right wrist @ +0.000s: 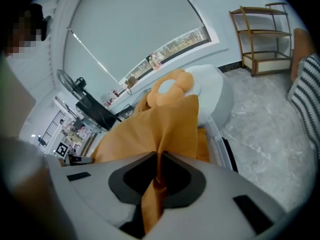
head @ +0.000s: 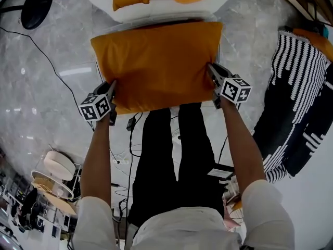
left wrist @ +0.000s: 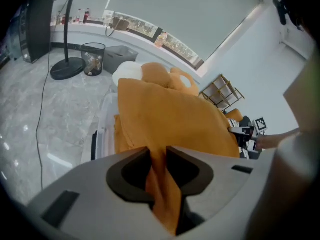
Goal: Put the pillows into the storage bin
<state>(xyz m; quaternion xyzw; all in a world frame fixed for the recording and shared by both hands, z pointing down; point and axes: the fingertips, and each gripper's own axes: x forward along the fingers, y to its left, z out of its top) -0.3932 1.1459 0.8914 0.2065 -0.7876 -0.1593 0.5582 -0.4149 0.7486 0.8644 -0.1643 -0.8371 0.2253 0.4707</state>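
**Fingers (left wrist: 117, 159) Pinched on Both Near Corners of the Pillow (head: 158, 66)**

A fold of orange cloth is gripped between the two halves of the left gripper (left wrist: 157, 154). The opposite corner is clamped, seemingly more tightly, in the right gripper (right wrist: 159, 156). Neither gripper is empty. The pillow is held spread between them, in the air just above the bin (left wrist: 104, 129), and has not yet been laid in it. More orange cloth, probably another pillow, can be made out inside the bin.

The pillow is judged to be light, soft and yielding, with nothing in it that could break. Its cover is a matt woven cloth, so little slipping is expected, though only the cloth, not the filling, is caught in each pinch. The corners are thought the best places to take hold, since the rectangle is kept flat that way. An even drop would be favoured if both corners were let go together.

The bin is of pale, hard plastic with a dark handle on its side. It stands on a floor (head: 41, 77) of polished grey stone.
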